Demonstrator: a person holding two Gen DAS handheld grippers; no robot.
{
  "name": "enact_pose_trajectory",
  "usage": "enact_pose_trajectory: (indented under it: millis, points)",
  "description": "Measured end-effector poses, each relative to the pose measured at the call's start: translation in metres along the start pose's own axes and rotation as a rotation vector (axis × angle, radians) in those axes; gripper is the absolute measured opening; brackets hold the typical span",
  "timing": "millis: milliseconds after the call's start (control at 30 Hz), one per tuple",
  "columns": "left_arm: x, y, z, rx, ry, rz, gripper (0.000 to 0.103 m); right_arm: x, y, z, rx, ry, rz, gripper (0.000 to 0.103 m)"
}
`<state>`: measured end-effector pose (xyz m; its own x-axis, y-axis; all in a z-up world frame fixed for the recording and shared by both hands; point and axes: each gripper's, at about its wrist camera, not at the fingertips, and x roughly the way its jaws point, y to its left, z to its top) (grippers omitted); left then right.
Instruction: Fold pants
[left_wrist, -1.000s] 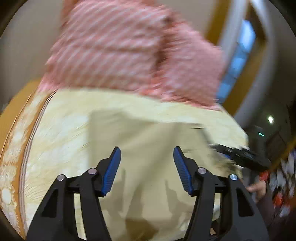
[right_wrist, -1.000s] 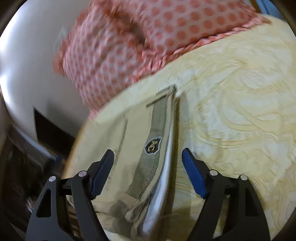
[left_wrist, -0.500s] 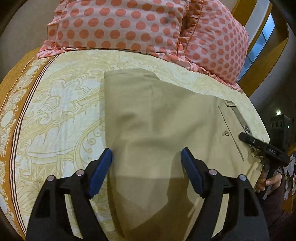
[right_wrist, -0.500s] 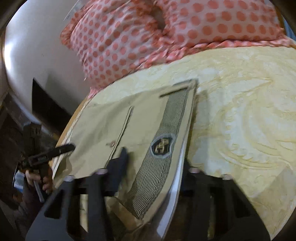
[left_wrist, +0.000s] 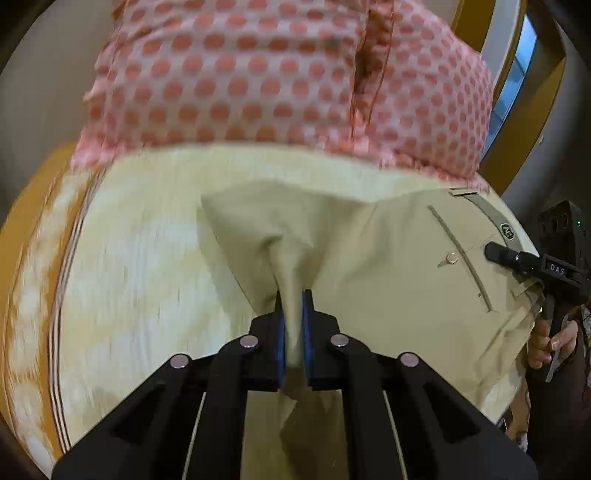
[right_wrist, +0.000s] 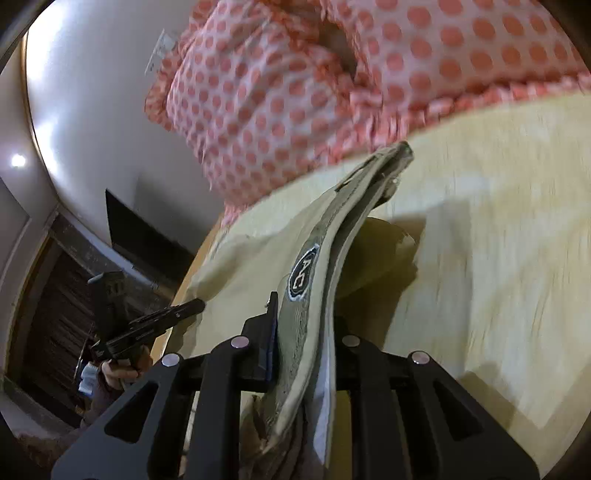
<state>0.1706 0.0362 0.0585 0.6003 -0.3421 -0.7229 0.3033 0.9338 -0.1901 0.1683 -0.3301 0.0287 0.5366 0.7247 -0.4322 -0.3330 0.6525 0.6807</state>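
Beige pants (left_wrist: 388, 266) lie folded on a yellow patterned bedspread (left_wrist: 140, 280). My left gripper (left_wrist: 291, 325) is shut on a pinched ridge of the pants' leg fabric, which rises from the bed toward the jaws. My right gripper (right_wrist: 303, 328) is shut on the striped waistband (right_wrist: 314, 266) with its dark oval label, lifting that edge off the bed. The pants also show in the right wrist view (right_wrist: 251, 269). The right gripper appears at the right of the left wrist view (left_wrist: 524, 258), at the waistband. The left gripper appears at the left of the right wrist view (right_wrist: 147, 325).
Two pink pillows with red dots (left_wrist: 288, 81) lie at the head of the bed, just beyond the pants, also in the right wrist view (right_wrist: 295, 92). An orange border (left_wrist: 22, 258) marks the bedspread's left edge. A white wall (right_wrist: 92, 110) stands behind the bed.
Both grippers, open half a second ago, have closed on the pants. The left one now pinches leg fabric into a ridge. The right one holds the waistband and has raised it.
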Motion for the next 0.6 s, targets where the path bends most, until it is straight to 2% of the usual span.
enact_pose_trajectory:
  millis: [100, 167, 233, 267, 300, 367, 400, 433, 467, 500, 533, 567, 600]
  points:
    - [0.015, -0.006, 0.034, 0.03, -0.072, 0.041, 0.006, 0.002, -0.003, 0.033, -0.008, -0.064, -0.062, 0.016]
    - [0.041, -0.007, 0.056, 0.033, -0.09, 0.089, 0.009, 0.012, -0.009, 0.053, -0.011, -0.097, -0.151, 0.017]
    - [0.066, -0.003, 0.069, 0.006, -0.044, 0.145, 0.011, 0.025, -0.021, 0.066, 0.004, -0.065, -0.298, 0.032]
    - [0.069, 0.002, 0.071, -0.021, -0.029, 0.162, 0.013, 0.026, -0.025, 0.068, 0.015, -0.047, -0.364, 0.035]
    - [0.061, 0.006, 0.07, -0.039, -0.051, 0.159, 0.014, 0.02, -0.029, 0.068, 0.027, -0.049, -0.431, 0.037]
    - [0.033, 0.009, 0.063, -0.029, -0.144, 0.214, 0.019, -0.002, -0.023, 0.061, 0.004, -0.126, -0.442, 0.042]
    - [0.017, 0.008, 0.057, -0.021, -0.186, 0.212, 0.022, -0.014, -0.015, 0.055, -0.019, -0.168, -0.404, 0.049]
    - [0.009, 0.007, 0.054, -0.024, -0.203, 0.185, 0.025, -0.019, -0.009, 0.051, -0.038, -0.176, -0.364, 0.052]
    - [-0.002, 0.002, 0.047, -0.03, -0.211, 0.098, 0.028, -0.019, 0.002, 0.046, -0.066, -0.156, -0.313, 0.053]
    - [-0.005, -0.003, 0.044, -0.027, -0.197, 0.057, 0.029, -0.015, 0.011, 0.041, -0.094, -0.119, -0.283, 0.056]
    - [0.0, -0.013, 0.041, -0.014, -0.151, -0.002, 0.03, -0.008, 0.017, 0.039, -0.111, -0.09, -0.273, 0.062]
    - [0.007, -0.019, 0.039, -0.005, -0.108, -0.03, 0.03, 0.003, 0.022, 0.036, -0.127, -0.044, -0.28, 0.067]
    - [0.023, -0.025, 0.037, 0.0, -0.038, -0.049, 0.03, 0.016, 0.021, 0.034, -0.127, 0.008, -0.318, 0.077]
